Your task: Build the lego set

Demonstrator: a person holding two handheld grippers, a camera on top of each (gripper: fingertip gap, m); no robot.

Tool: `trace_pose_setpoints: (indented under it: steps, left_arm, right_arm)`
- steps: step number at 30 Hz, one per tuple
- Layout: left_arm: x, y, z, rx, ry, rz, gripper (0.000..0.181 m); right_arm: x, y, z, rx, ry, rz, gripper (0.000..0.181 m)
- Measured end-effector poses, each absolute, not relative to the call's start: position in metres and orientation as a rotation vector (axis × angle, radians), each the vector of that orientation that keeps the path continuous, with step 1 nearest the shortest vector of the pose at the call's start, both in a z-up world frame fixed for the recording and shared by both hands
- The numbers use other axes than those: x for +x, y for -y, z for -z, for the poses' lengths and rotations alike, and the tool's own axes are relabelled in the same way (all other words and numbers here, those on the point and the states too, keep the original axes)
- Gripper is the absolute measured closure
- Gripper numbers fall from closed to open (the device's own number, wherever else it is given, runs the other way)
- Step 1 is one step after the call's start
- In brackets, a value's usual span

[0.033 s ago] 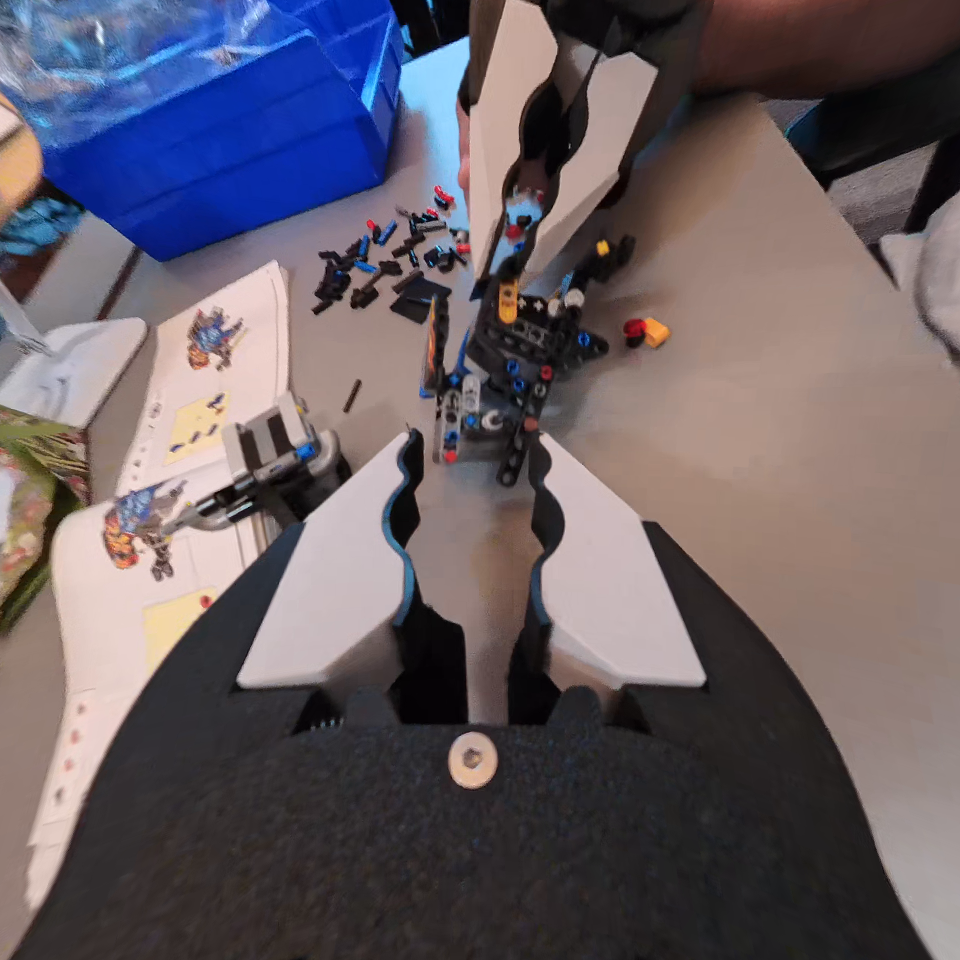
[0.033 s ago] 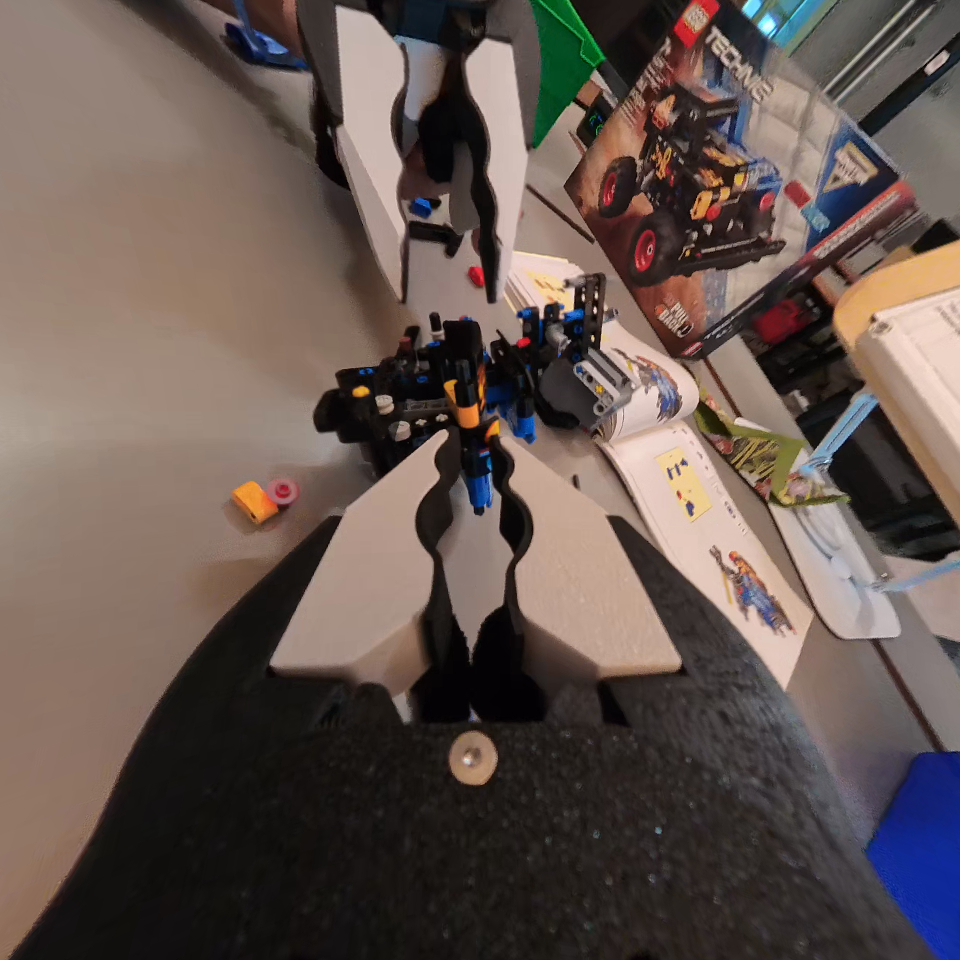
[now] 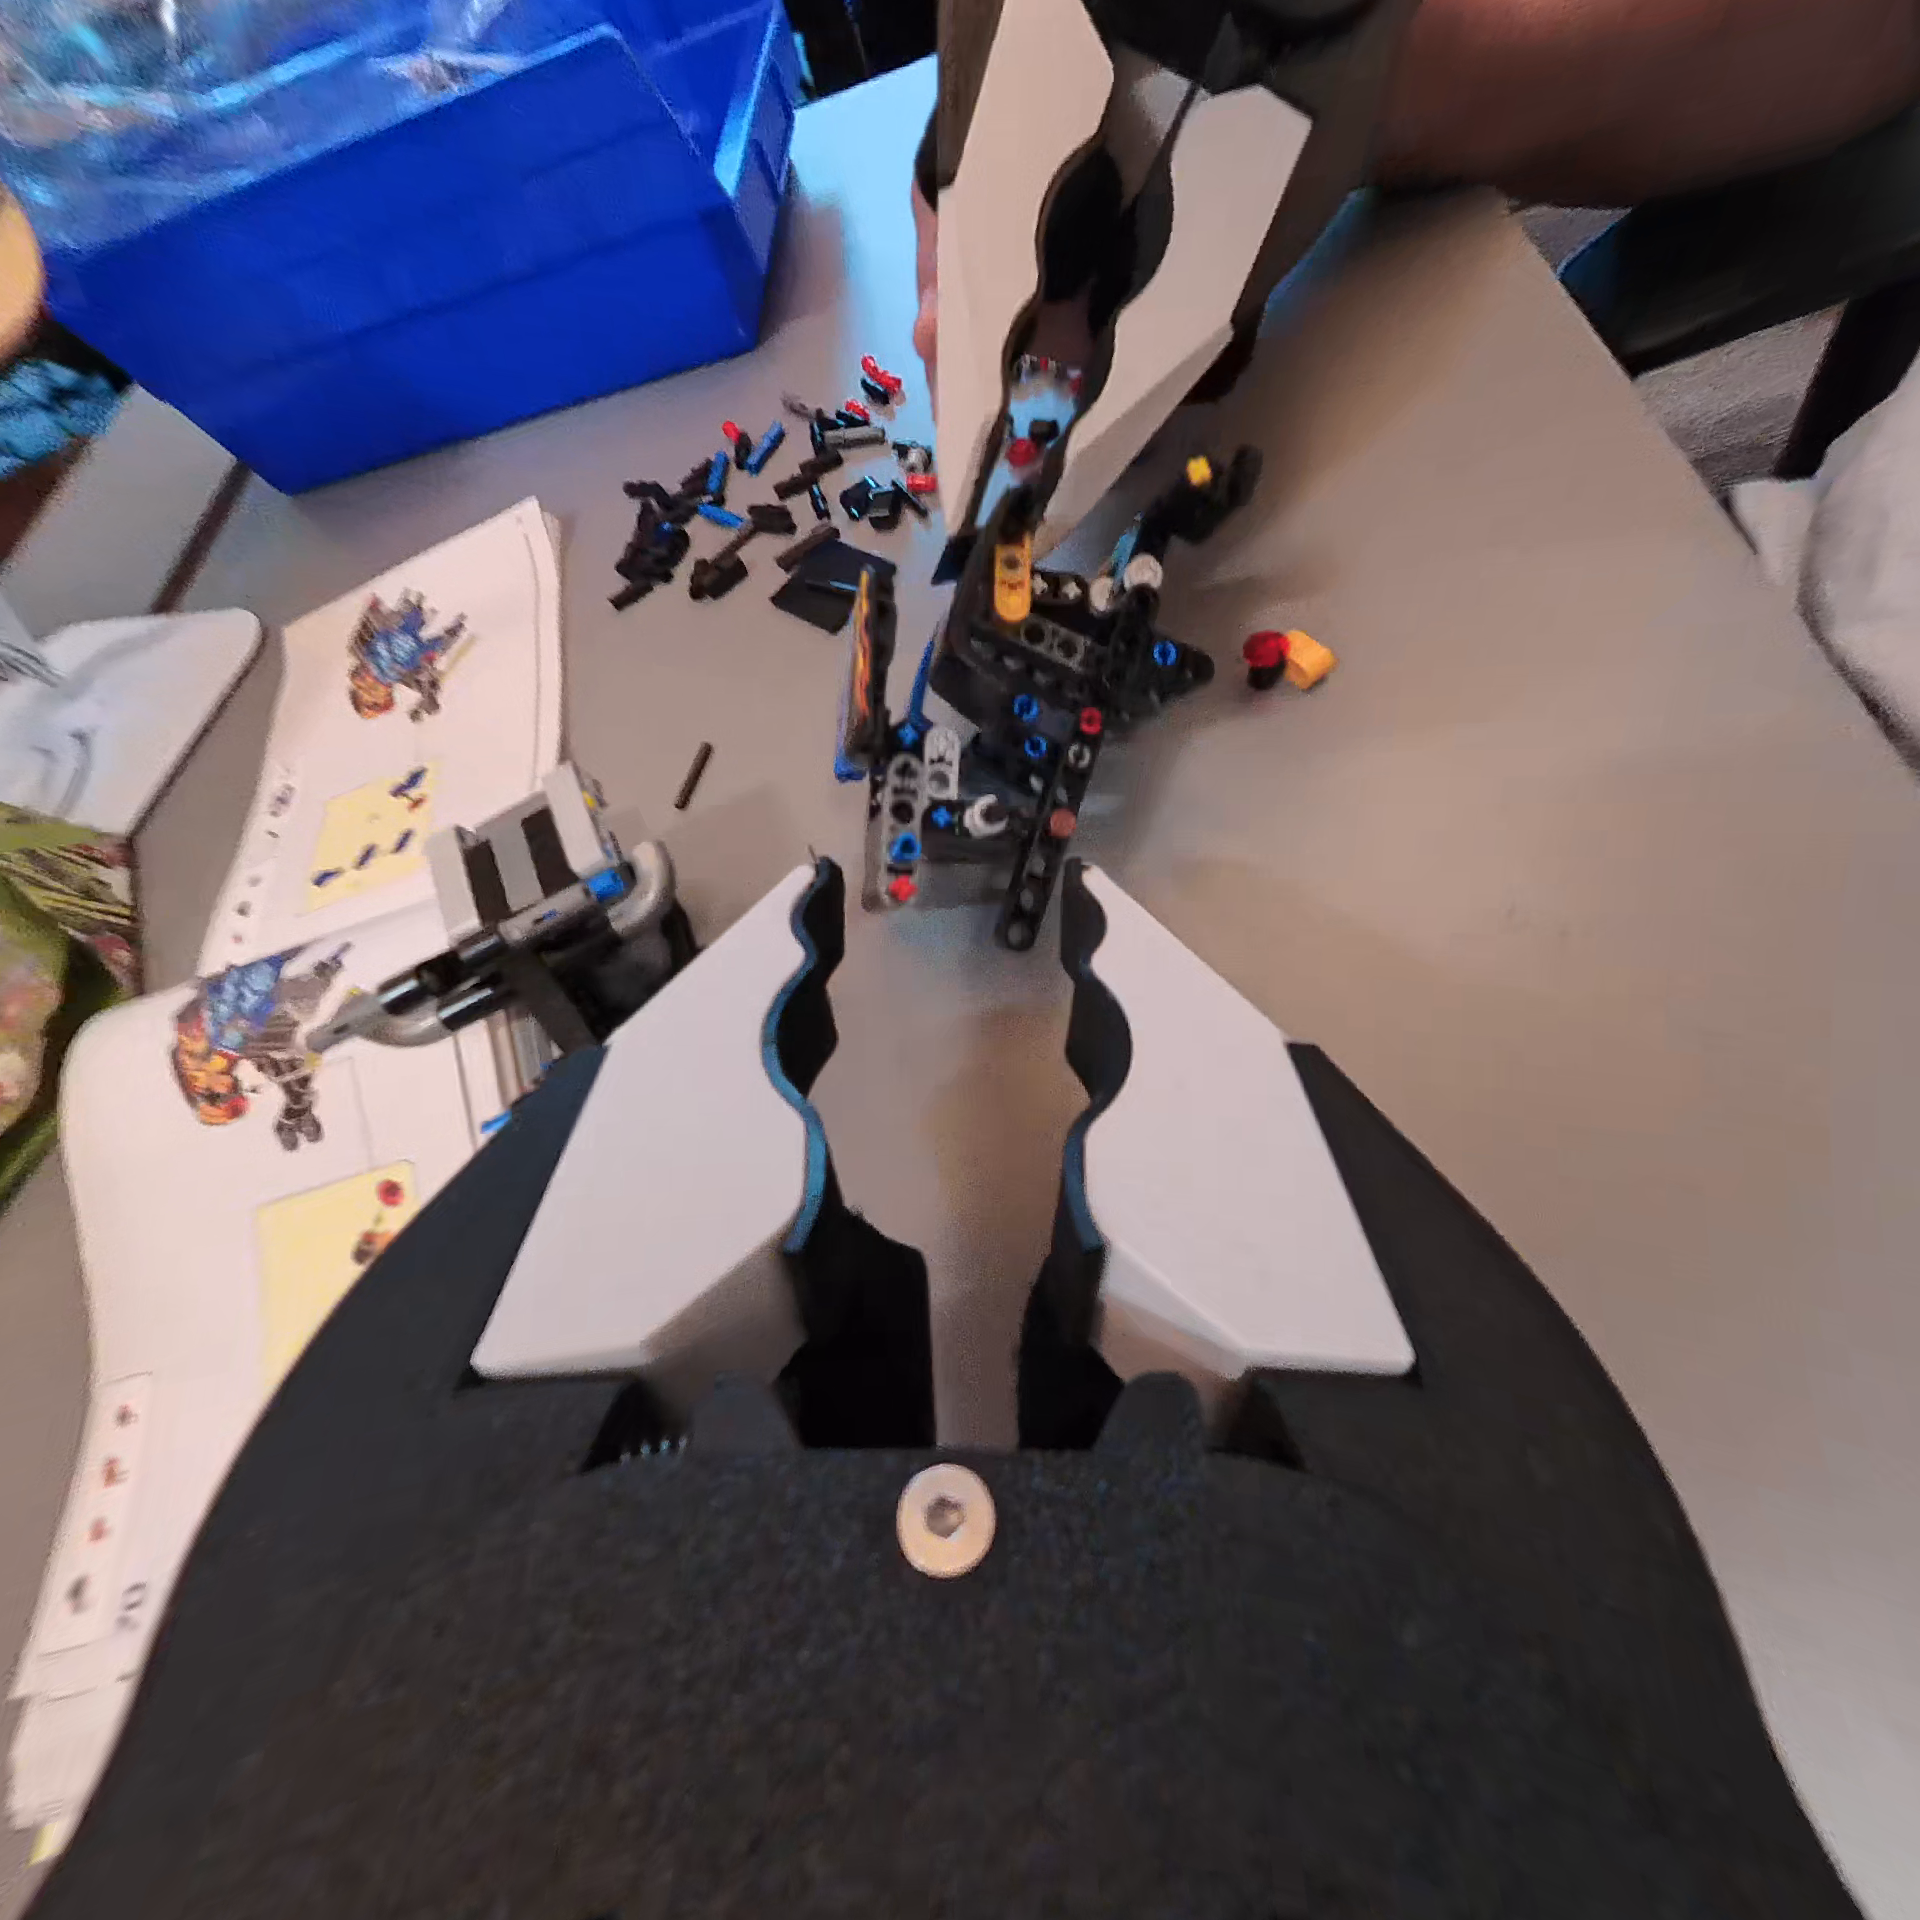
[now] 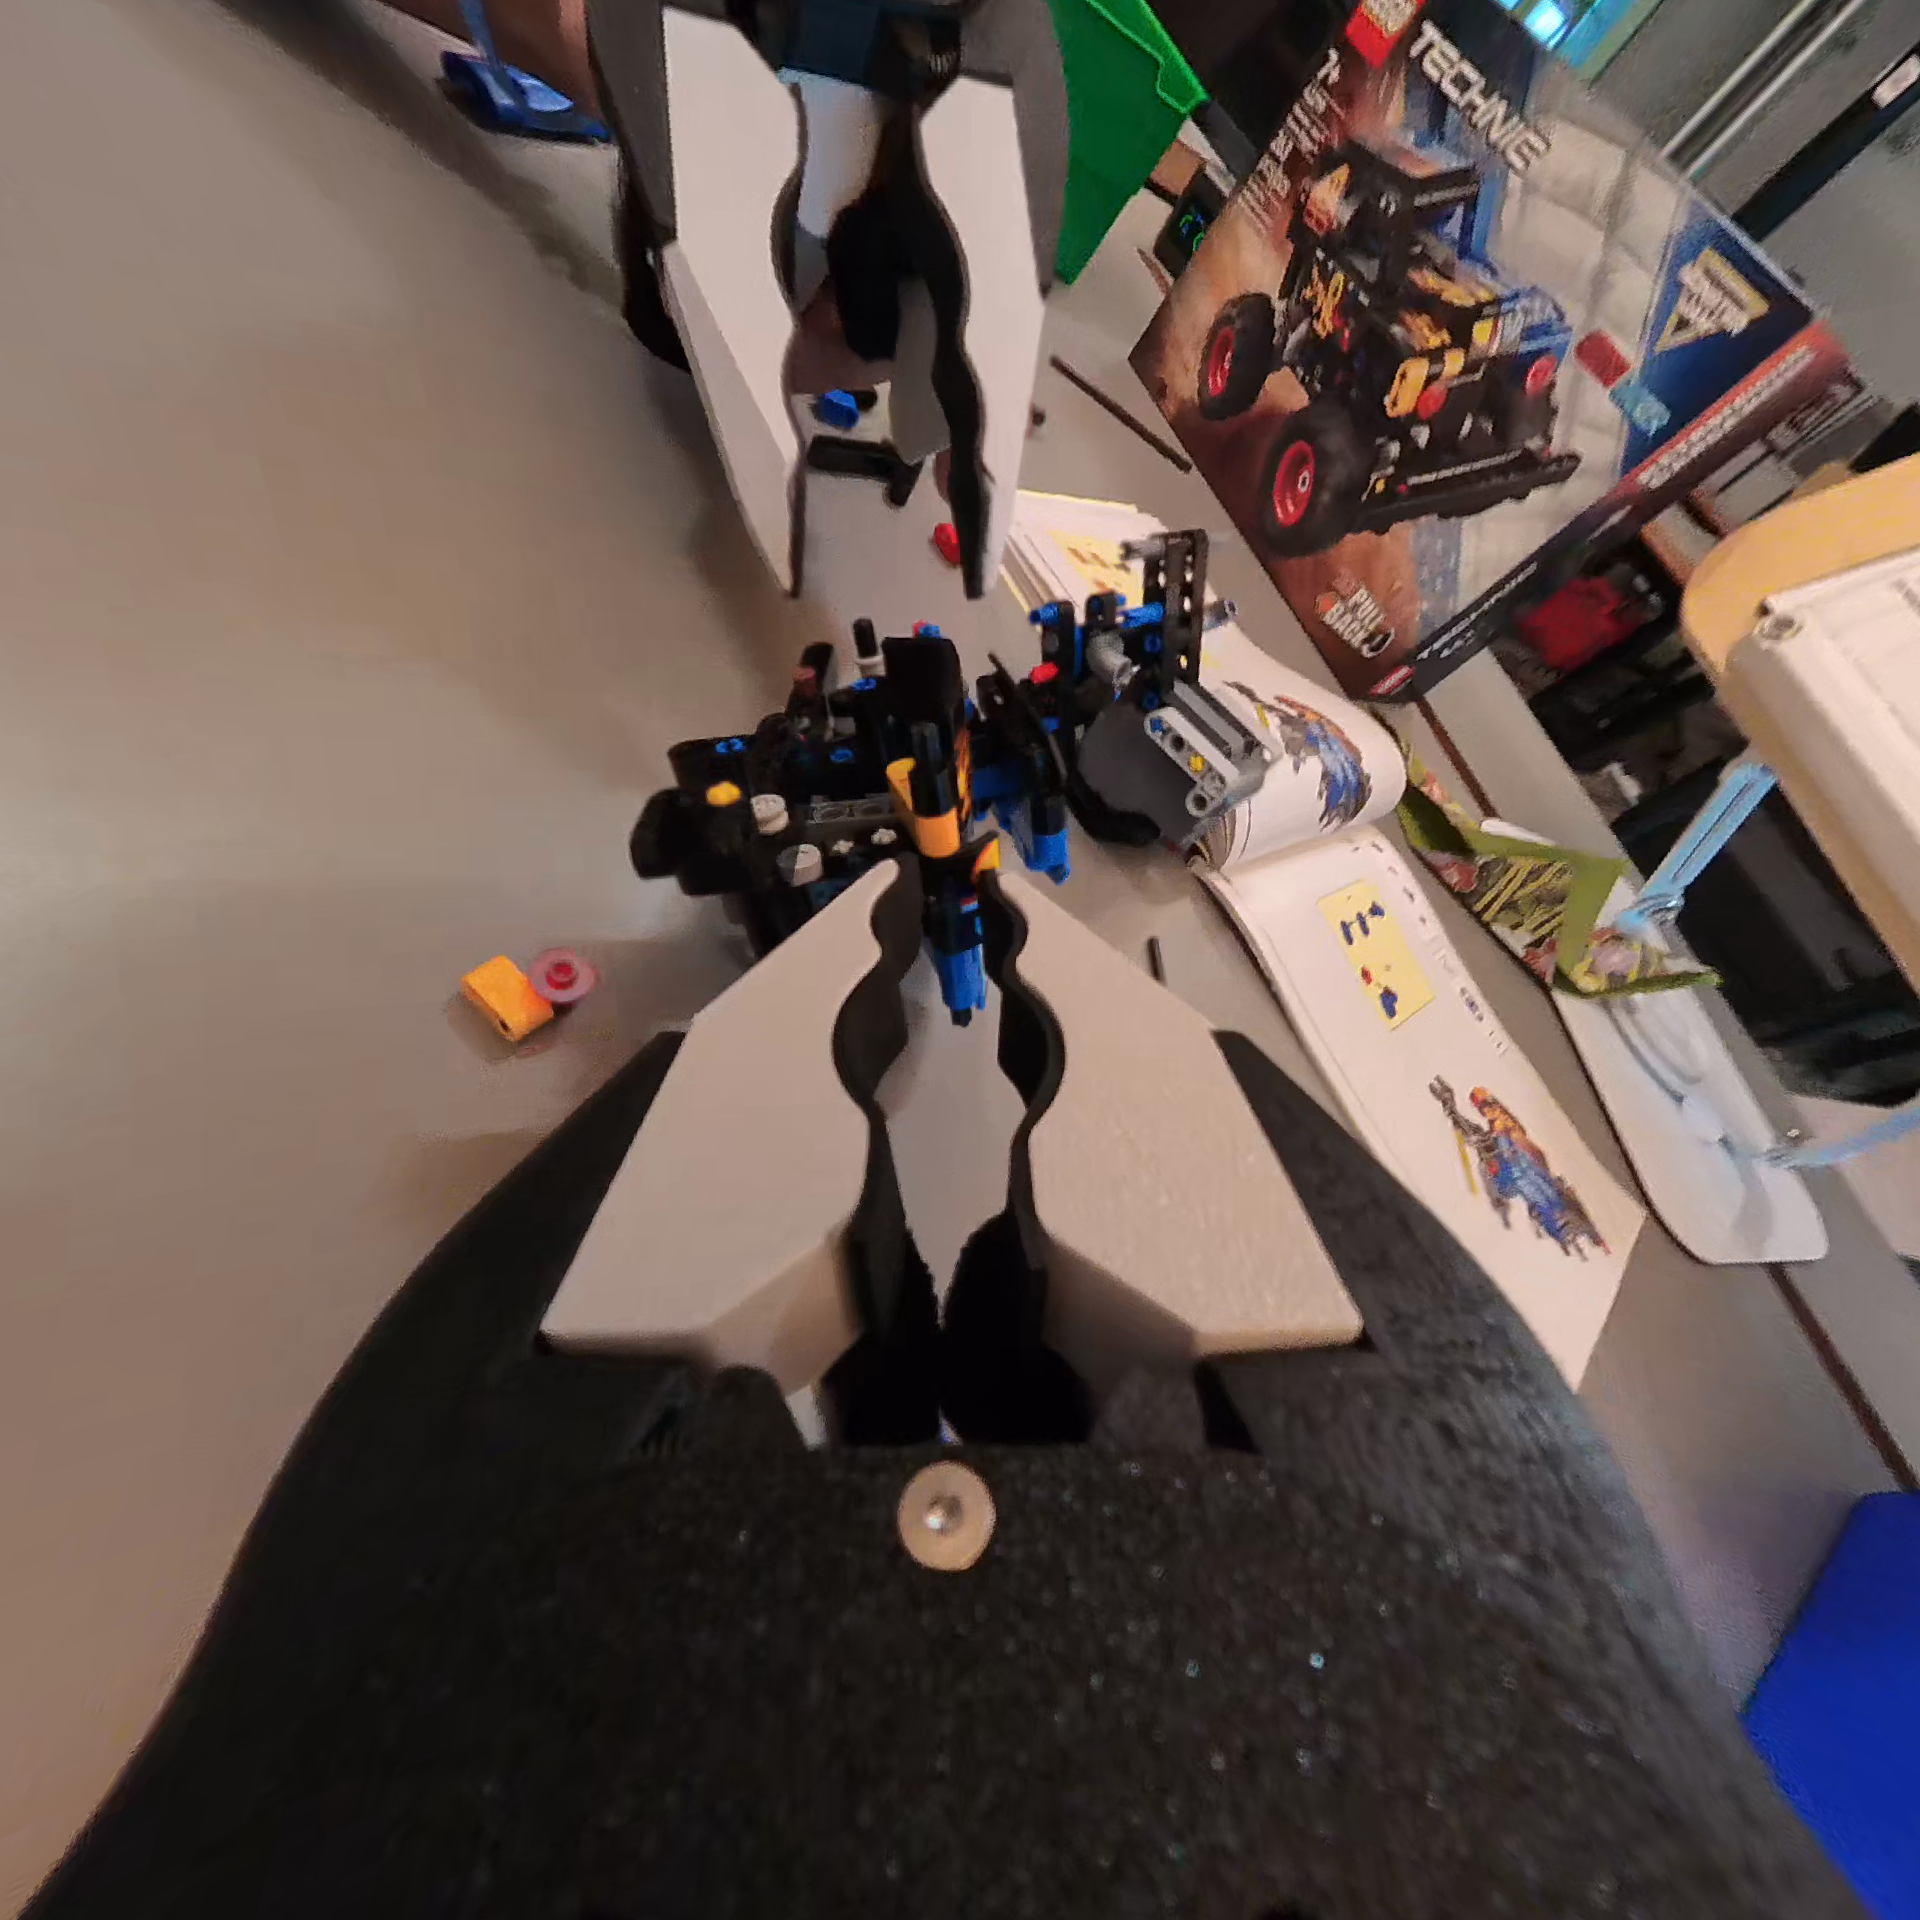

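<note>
Grey desk (image 3: 1507, 935) with a half-built black and blue lego model (image 3: 1029, 717) sitting near the middle of it. The left gripper (image 3: 940, 894) hangs just short of the model's near end, its fingers (image 3: 707, 1091) spread apart with nothing between them, only bare desk showing in the gap.

From the other side, the right gripper (image 4: 940, 883) has its fingers (image 4: 790, 1049) nearly together, with a thin orange, black and blue bit of the model (image 4: 951, 883) sitting between the tips. Looks like they're pinching it, though the view is a bit blurry right there.

Just beside the model there's a little yellow piece (image 4: 504, 997) touching a red round piece (image 4: 561, 977), both lying loose. A scatter of small black, blue and red parts (image 3: 769, 499) lies further back, near a blue bin (image 3: 416, 260).

The open instruction booklet (image 3: 343, 831) is off to the left gripper's left, with a grey and black sub-assembly (image 3: 540, 904) resting on its pages. The set's box (image 4: 1455, 343) stands propped up behind the booklet, showing a truck picture. A green bin (image 4: 1112, 114) sits at the far edge, partly hidden behind the left gripper.
</note>
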State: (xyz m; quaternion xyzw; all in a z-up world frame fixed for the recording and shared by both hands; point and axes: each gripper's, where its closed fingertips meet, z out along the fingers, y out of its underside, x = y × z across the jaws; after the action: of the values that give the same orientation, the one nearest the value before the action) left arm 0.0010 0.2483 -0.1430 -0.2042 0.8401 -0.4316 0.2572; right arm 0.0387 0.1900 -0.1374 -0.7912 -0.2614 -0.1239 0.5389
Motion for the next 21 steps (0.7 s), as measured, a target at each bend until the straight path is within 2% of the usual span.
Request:
trace_pose_setpoints:
  steps: [7,11,15,19,21]
  left_arm:
    - [-0.007,-0.24,0.169,-0.507,-2.39,1.109,0.147]
    - [-0.002,-0.234,0.169,-0.393,-2.301,1.011,0.176]
    - [0.001,-0.235,0.162,-0.408,-2.279,1.022,0.176]
    - [0.003,-0.237,0.148,-0.508,-2.272,1.101,0.176]
    - [0.005,-0.239,0.14,-0.56,-2.263,1.124,0.176]
  right_arm:
    - [0.044,-0.191,0.142,-1.936,0.546,0.225,0.174]
    - [0.049,-0.192,0.145,-1.964,0.505,0.207,0.175]
    - [0.05,-0.191,0.14,-1.966,0.433,0.12,0.173]
    - [0.059,-0.184,0.101,-1.858,0.283,-0.077,0.166]
    - [0.053,-0.181,0.084,-1.872,0.275,-0.19,0.15]
